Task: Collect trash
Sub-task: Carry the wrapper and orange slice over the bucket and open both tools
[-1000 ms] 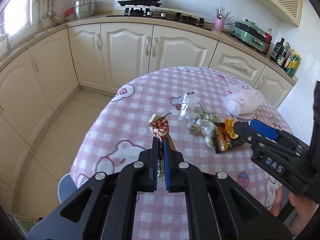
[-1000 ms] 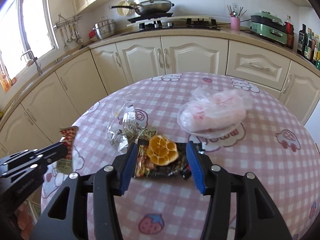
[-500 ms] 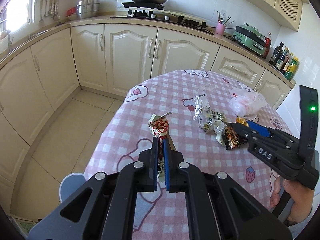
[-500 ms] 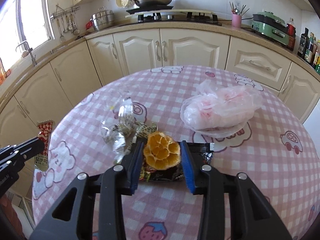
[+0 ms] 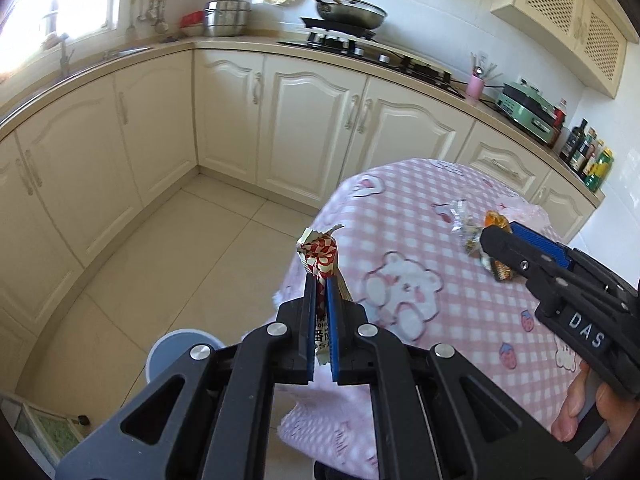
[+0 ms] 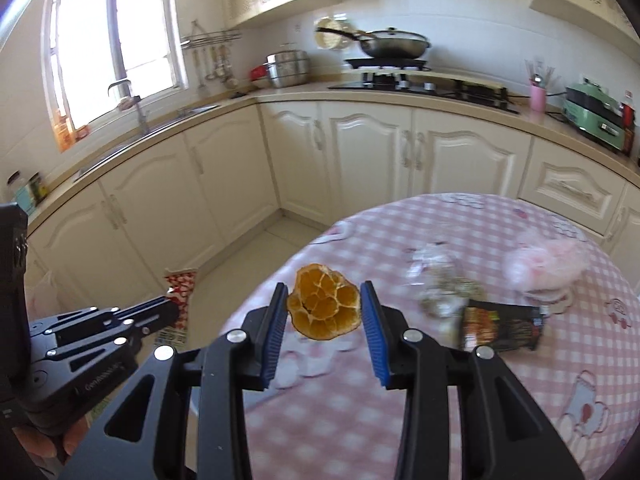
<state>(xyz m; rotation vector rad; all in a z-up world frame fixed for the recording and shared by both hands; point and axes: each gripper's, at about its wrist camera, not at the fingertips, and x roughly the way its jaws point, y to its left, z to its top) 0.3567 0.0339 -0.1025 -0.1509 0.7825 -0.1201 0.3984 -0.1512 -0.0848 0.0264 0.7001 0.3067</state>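
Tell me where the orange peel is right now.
The orange peel is clamped between the right gripper jaws, lifted off the pink checked table; in the right wrist view it sits at centre, left of the dark snack wrapper.

Much of the scene is blurred, covered or cropped

In the right wrist view the checked tablecloth [image 6: 400, 248], the crumpled clear wrappers [image 6: 440, 280] and the pink plastic bag [image 6: 544, 264] are smeared by blur (their print cannot be read). In the left wrist view the lower part of the red-and-white wrapper [image 5: 320, 258] is hidden between the left gripper's [image 5: 320, 320] pads, the orange peel [image 5: 495, 220] is mostly covered by the right gripper [image 5: 500, 236], and the grey round bin [image 5: 180, 344] is partly covered.
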